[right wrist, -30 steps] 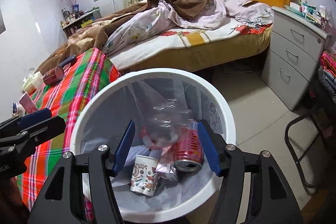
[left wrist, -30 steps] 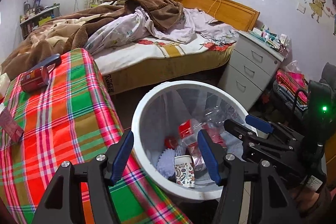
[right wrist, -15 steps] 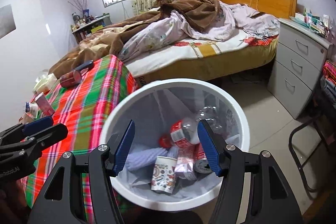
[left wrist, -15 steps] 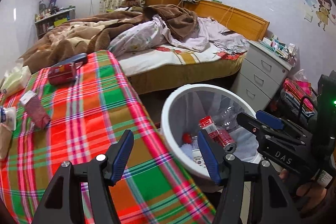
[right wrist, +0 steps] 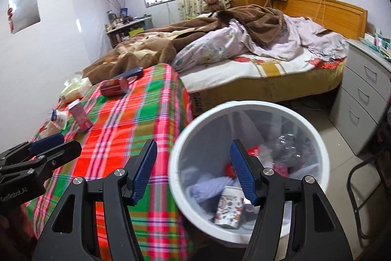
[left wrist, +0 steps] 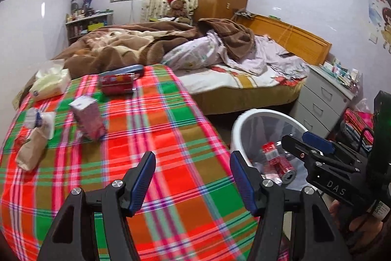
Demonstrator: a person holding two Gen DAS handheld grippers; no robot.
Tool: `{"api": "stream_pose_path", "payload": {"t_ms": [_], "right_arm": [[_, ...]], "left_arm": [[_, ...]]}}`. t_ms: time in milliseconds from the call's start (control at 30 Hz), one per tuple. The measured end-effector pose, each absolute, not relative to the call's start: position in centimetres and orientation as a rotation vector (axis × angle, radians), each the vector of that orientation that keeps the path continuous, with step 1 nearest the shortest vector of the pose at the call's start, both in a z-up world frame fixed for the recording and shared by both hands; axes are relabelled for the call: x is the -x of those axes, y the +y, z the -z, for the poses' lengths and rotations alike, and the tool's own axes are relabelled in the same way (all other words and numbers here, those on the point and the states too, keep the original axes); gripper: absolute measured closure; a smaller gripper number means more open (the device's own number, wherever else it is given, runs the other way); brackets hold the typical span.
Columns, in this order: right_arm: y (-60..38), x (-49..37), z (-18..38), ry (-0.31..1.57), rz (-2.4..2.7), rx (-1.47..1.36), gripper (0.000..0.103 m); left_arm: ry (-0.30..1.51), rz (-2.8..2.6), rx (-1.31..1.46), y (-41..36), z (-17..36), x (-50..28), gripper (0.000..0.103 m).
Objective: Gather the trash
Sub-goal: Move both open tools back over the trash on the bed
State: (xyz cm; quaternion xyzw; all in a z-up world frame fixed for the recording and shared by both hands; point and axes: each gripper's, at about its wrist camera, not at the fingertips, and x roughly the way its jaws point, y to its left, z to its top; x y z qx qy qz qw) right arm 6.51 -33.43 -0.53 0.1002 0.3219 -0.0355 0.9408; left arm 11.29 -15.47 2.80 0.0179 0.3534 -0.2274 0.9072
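Observation:
A white trash bin with a clear liner stands on the floor right of the plaid-covered table; it also shows in the left wrist view. It holds red cans, a patterned paper cup and a clear bottle. On the table lie a red can, a pink carton, a brown paper wrapper and a small bottle. My left gripper is open and empty over the table's near edge. My right gripper is open and empty over the bin's left rim.
A tissue pack and a dark blue case sit at the table's far end. An unmade bed stands behind, grey drawers to the right, and a black chair frame right of the bin.
Both grippers have pulled back and swung left, away from over the bin toward the table. More of the table and its litter has come into view. Both stay open.

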Motion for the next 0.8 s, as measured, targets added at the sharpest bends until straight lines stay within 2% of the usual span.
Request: {"api": "stream_pose_path", "payload": {"t_ms": [800], "right_arm": [[-23.0,-11.2,0.2,0.675,-0.156,-0.107,0.04]], "left_arm": [[0.721,0.17,0.094,1.0,-1.9,-14.5,0.04]]}}
